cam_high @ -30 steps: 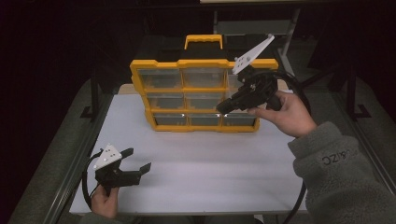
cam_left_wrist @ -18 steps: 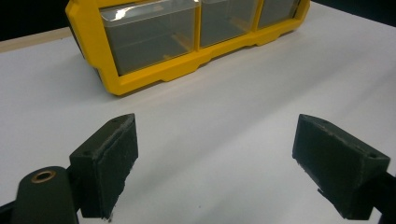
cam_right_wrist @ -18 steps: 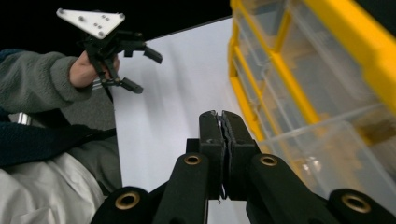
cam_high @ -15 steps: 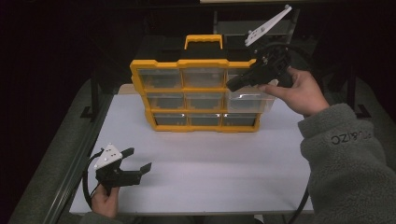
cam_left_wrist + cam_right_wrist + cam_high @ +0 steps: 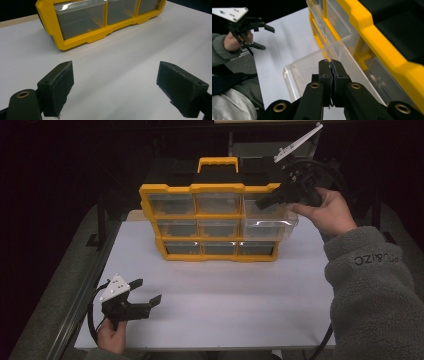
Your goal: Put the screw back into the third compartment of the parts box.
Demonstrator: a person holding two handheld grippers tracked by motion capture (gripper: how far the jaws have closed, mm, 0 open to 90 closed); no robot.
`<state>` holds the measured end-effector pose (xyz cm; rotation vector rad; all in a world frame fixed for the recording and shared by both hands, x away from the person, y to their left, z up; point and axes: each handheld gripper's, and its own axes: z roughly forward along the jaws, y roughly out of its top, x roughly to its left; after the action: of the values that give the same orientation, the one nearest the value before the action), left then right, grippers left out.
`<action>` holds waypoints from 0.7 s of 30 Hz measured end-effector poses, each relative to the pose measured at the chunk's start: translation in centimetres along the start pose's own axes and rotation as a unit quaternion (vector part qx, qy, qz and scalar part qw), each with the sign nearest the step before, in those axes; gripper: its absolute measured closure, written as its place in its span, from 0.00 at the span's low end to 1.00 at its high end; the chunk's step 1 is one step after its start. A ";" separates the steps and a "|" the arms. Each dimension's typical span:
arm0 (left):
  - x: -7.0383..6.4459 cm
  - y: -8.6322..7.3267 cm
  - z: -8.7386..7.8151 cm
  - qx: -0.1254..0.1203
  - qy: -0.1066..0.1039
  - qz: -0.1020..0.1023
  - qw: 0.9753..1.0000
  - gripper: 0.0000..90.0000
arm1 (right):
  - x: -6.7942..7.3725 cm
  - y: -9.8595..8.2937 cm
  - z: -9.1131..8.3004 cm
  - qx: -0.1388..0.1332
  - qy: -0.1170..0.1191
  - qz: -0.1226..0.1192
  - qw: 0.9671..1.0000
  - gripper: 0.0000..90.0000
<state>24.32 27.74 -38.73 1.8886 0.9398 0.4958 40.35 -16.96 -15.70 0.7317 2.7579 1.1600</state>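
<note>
— What is the right gripper (image 5: 264,202) doing?
— Its jaws are pressed together over the clear drawer (image 5: 270,227), pulled partway out of the yellow organizer (image 5: 210,215) at its right side.
— And the left gripper (image 5: 146,296)?
— Spread wide, holding nothing, near left on the table (image 5: 240,290).

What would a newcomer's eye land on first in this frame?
The yellow drawer organizer standing at the back of the white table, nine clear drawers under a yellow carry handle. Next, the clear middle-right drawer pulled out of its slot, with the right gripper just above it, its fingers pressed together over the drawer's open top. The left gripper rests open near the table's front left corner.
</note>
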 end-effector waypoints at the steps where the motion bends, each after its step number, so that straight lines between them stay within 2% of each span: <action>1: 0.0 0.0 0.0 0.000 0.000 0.000 1.000 0.16 | -0.1 -0.1 0.2 0.001 -0.002 0.000 1.000 0.97; 5: 0.0 0.0 -0.1 0.001 0.000 -0.001 1.000 0.16 | -0.6 -0.6 0.7 0.011 -0.009 0.005 1.000 0.96; 13: 0.0 0.0 -0.1 0.001 0.001 -0.001 1.000 0.16 | -0.7 -0.9 1.7 0.020 -0.010 0.012 1.000 0.96; 15: 0.0 0.0 -0.1 -0.001 0.001 -0.001 1.000 0.16 | -0.7 -0.9 1.8 0.020 -0.013 0.013 1.000 0.90; 21: 0.0 0.0 -0.2 -0.002 0.001 -0.001 1.000 0.16 | -0.5 -0.8 1.5 0.015 -0.018 0.014 1.000 0.87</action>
<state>24.18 27.82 -38.69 1.8832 0.9417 0.4981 40.82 -16.68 -17.41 0.7873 2.7497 1.1029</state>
